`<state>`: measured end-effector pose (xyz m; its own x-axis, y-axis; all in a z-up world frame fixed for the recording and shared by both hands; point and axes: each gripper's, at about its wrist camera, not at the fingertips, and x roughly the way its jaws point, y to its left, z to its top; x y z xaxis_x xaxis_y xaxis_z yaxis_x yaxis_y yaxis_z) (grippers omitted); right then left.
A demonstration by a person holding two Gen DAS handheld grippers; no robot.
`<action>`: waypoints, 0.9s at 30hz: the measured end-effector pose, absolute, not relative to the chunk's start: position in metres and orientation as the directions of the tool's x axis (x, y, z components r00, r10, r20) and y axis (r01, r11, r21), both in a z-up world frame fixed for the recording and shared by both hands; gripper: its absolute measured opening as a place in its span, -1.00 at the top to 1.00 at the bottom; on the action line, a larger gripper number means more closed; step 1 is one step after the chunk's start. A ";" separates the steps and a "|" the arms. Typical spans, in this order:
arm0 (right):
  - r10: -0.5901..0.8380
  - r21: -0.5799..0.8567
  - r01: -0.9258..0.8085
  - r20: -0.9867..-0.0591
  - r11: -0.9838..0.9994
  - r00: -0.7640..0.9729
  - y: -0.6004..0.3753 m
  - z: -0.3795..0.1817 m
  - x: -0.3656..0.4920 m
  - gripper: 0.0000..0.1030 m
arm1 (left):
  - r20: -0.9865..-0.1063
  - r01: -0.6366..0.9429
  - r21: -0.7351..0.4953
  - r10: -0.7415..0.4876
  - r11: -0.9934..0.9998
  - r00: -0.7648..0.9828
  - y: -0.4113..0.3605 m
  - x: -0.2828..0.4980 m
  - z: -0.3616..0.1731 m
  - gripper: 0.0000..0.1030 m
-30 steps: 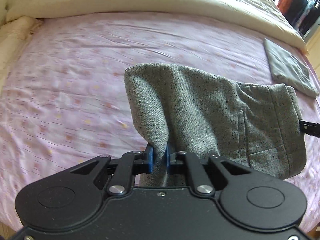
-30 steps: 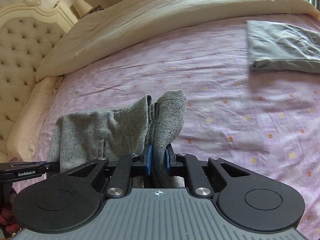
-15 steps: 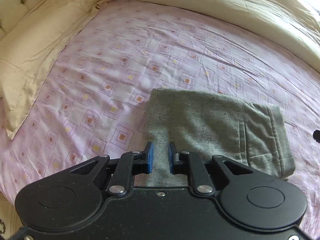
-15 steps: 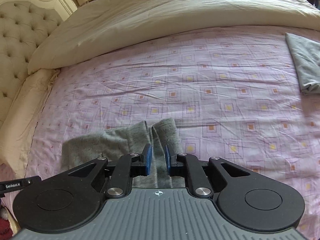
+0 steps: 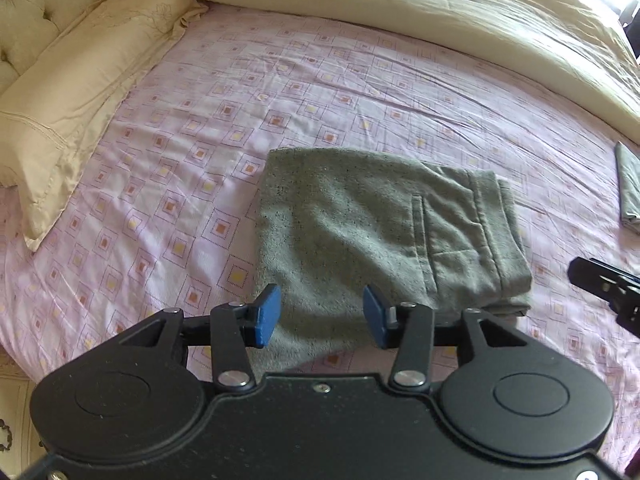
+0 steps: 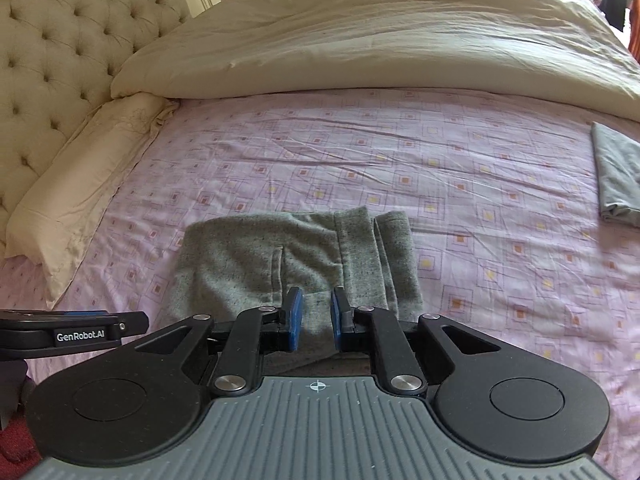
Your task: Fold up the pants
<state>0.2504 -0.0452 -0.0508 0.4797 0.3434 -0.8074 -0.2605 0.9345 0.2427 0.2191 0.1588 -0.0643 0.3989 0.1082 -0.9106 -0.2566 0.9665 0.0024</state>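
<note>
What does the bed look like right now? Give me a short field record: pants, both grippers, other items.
pants: grey, folded, lying flat on the pink patterned sheet
left gripper: jaws opening, pads clear of the cloth, pants edge below the gap
right gripper: narrow gap, pants edge seen through it, grip unclear
other items: folded grey cloth at the right, cream pillow at the left, cream duvet behind

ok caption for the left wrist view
Left hand-held gripper opening above folded grey pants on the bed sheet.

Soft daylight from upper right, fisheye-curved edges
</note>
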 end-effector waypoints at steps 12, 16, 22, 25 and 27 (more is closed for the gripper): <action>0.381 0.252 -0.310 -0.783 0.917 0.492 -0.046 -0.031 0.217 0.40 | -0.890 -0.316 0.025 0.166 0.948 0.426 0.133 0.183 -0.039 -0.07; 0.381 0.252 -0.310 -0.782 0.917 0.493 -0.048 -0.030 0.213 0.40 | -0.879 -0.317 0.053 0.195 0.947 0.435 0.126 0.176 -0.033 -0.07; 0.369 0.236 -0.309 -0.781 0.921 0.503 -0.053 -0.026 0.207 0.39 | -0.872 -0.314 0.063 0.206 0.947 0.444 0.118 0.169 -0.027 -0.08; 0.370 0.235 -0.311 -0.778 0.921 0.507 -0.055 -0.024 0.205 0.38 | -0.869 -0.312 0.069 0.211 0.948 0.447 0.114 0.166 -0.026 -0.08; 0.369 0.231 -0.315 -0.777 0.921 0.510 -0.056 -0.023 0.203 0.37 | -0.868 -0.315 0.071 0.214 0.947 0.448 0.112 0.164 -0.025 -0.08</action>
